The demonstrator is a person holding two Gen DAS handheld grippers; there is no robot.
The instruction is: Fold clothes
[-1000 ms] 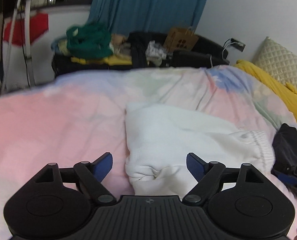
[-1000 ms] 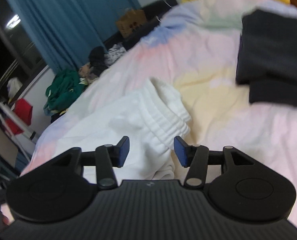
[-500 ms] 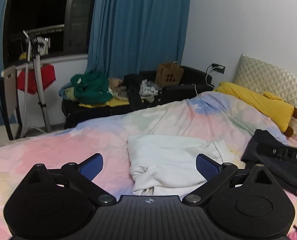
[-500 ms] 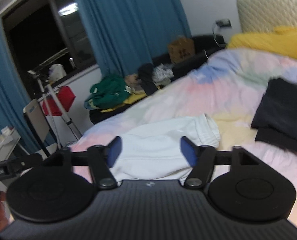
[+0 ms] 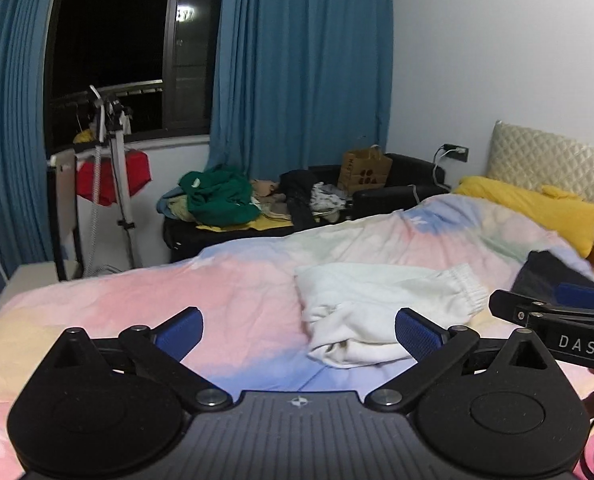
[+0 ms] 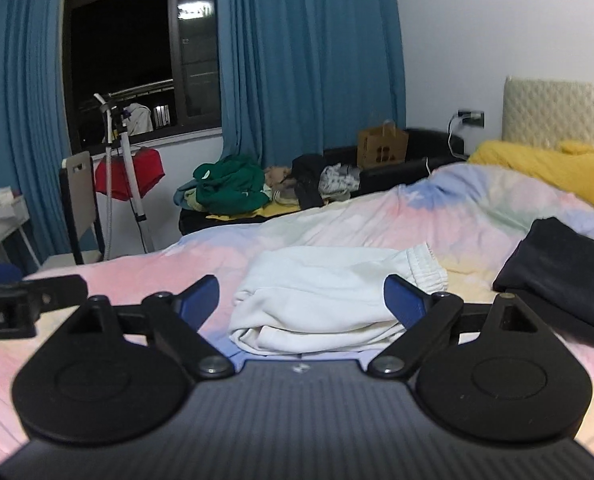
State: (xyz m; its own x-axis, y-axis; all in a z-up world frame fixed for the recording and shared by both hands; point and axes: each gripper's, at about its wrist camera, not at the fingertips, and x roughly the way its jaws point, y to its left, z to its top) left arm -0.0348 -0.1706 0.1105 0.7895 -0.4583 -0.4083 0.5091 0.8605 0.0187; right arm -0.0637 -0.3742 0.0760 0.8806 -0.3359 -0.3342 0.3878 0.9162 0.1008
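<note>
- Left tongs: blue pads spread wide, nothing between them, hovering above the bed.
- White garment: ahead of the left tongs and off to their right; dead ahead of the right tongs. Lies in a rough fold on the bed, ribbed elastic band at its right end, loose rumpled edges at the near end.
- Right tongs: pads likewise spread wide, holding nothing, raised clear of the garment.
- Handling, my judgement: looks like thick fleece, soft and limp, light, not slippery, not fragile. It will sag and drag if lifted by one point. Best grips: the elastic band for one tong, the near rumpled corner for the other.
- Dark garment: folded, to the right of the right tongs, apart from the white one.
- Surface: pastel quilt, soft and yielding, mildly wrinkled; poor backing for creasing.
- Room: window and blue curtains far ahead; heap of clothes on a dark couch beyond the bed; yellow plush and headboard far right.
</note>
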